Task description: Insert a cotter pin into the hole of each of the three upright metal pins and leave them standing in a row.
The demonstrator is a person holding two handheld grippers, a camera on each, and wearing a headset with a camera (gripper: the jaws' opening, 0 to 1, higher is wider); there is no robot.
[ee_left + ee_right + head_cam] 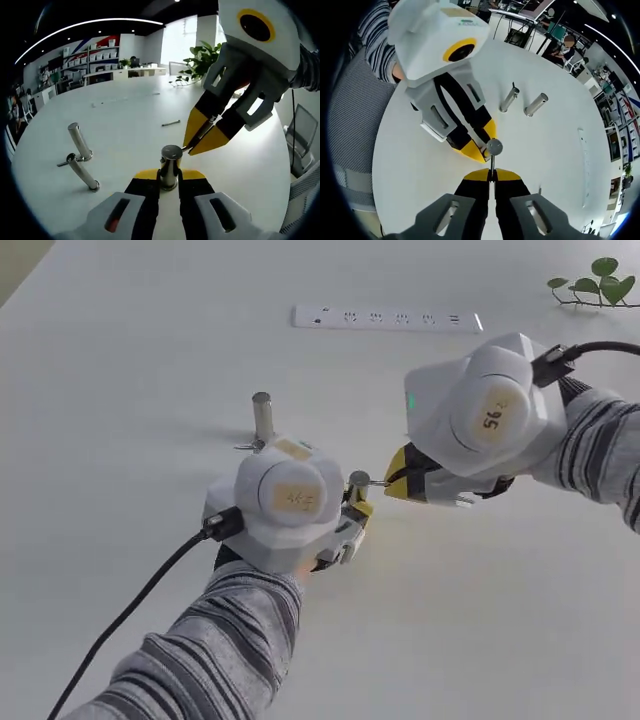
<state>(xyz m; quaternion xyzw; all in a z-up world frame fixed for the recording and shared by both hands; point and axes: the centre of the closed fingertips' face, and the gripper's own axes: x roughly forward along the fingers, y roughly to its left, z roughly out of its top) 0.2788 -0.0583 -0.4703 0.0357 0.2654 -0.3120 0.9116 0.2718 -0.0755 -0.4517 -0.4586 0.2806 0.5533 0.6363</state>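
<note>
On the white counter [120, 390] the left hand-held gripper [169, 176] has its two jaws closed around the lower part of one upright metal pin [170, 161], so that the round head of the pin stands free above the yellow jaw tips. The right hand-held gripper [491, 175] comes from the other side, and its jaws are pressed together on a thin cotter pin [492, 162]. This cotter pin points straight at the held metal pin and reaches its side just under the head. I cannot tell if its end is already inside the hole. In the head view the two hand-held grippers meet tip to tip near the middle of the counter, each on a striped sleeve [215, 650]. Two other metal pins [80, 142] stand close beside each other, a little apart from the held one. A small thin metal piece [62, 163] sticks out at their foot, but it is too small to say if it passes through a hole. One loose cotter pin [171, 122] lies flat on the counter beyond the grippers. At the far side a white power strip [385, 317] lies on the counter, and the leaves of a plant [598, 284] show at the corner.
</note>
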